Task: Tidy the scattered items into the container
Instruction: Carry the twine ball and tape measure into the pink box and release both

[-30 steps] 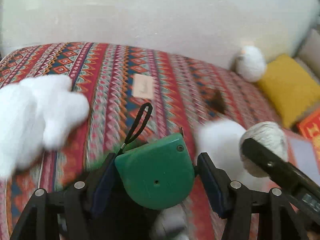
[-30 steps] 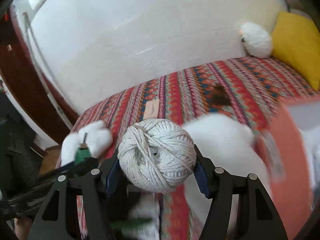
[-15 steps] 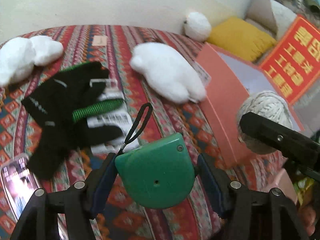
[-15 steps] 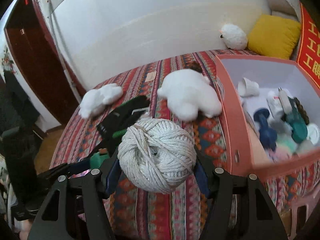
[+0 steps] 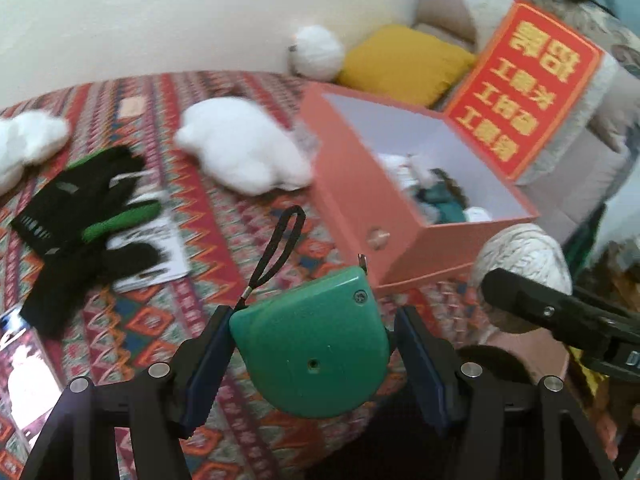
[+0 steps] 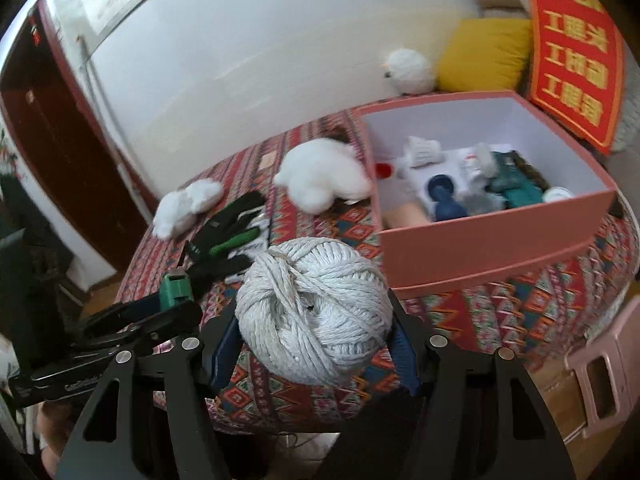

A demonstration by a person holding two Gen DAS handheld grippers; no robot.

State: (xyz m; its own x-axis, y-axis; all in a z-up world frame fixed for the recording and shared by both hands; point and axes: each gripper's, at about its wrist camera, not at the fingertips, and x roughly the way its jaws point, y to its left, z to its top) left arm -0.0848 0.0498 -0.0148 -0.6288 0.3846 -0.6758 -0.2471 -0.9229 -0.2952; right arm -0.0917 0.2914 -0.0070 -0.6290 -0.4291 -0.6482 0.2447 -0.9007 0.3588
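Closer now, pink box point(image 6: 496, 240) on patterned bedspread point(image 6: 460, 312).

**A lived-in room at home**

A bed or couch under a bright zigzag-patterned cover point(image 6: 352, 224) fills mid-frame, against a plain white wall point(image 6: 248, 52). At upper right sit a yellow cushion point(image 6: 484, 54) and a red banner with gold characters point(image 6: 572, 48); a dark wooden door point(image 6: 52, 152) stands at left. White plush toys point(image 6: 320, 176) lie on the cover.
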